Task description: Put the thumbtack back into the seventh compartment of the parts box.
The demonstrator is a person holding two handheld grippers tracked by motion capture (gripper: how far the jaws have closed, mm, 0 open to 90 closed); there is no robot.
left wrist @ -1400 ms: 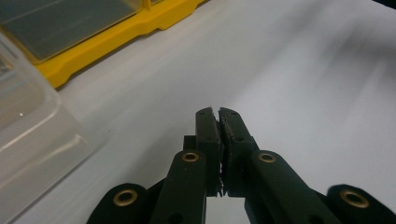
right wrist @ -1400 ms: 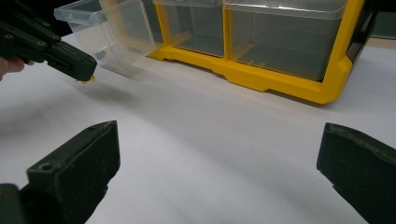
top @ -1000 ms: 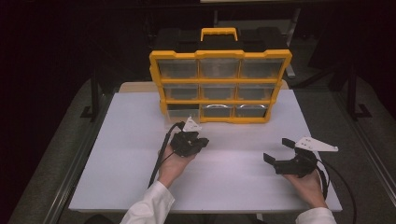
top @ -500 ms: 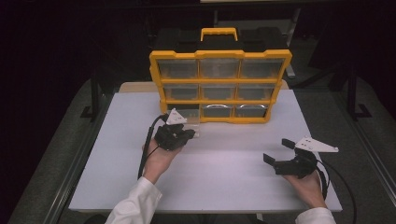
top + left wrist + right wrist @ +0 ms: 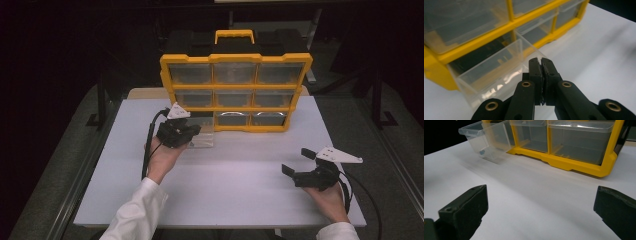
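Left tongs [image 5: 541, 61] are clenched empty just before the drawer [image 5: 496, 67], pulled out toward them from the organizer [image 5: 235, 92]; right tongs [image 5: 300, 165] are held released, well apart.

Both grippers: matte black bodies, two black jaws each. Left gripper [image 5: 192, 131] has a grey three-cornered plate [image 5: 178, 111] on top; black cable [image 5: 149, 145] trails off it in a loop down past the wrist. Right gripper [image 5: 298, 162] carries the same kind of plate [image 5: 341, 155], pale grey with small dark holes, and a black cable [image 5: 346, 192] looping by the hand. Left gripper view: jaw arms are flat black links with brass-coloured rivets [image 5: 526, 84] at the pivots; pad faces look ribbed. Right gripper view: blocky black jaw tips, one small screw hole on the left one. White long sleeves [image 5: 135, 212], cuffs at both wrists.
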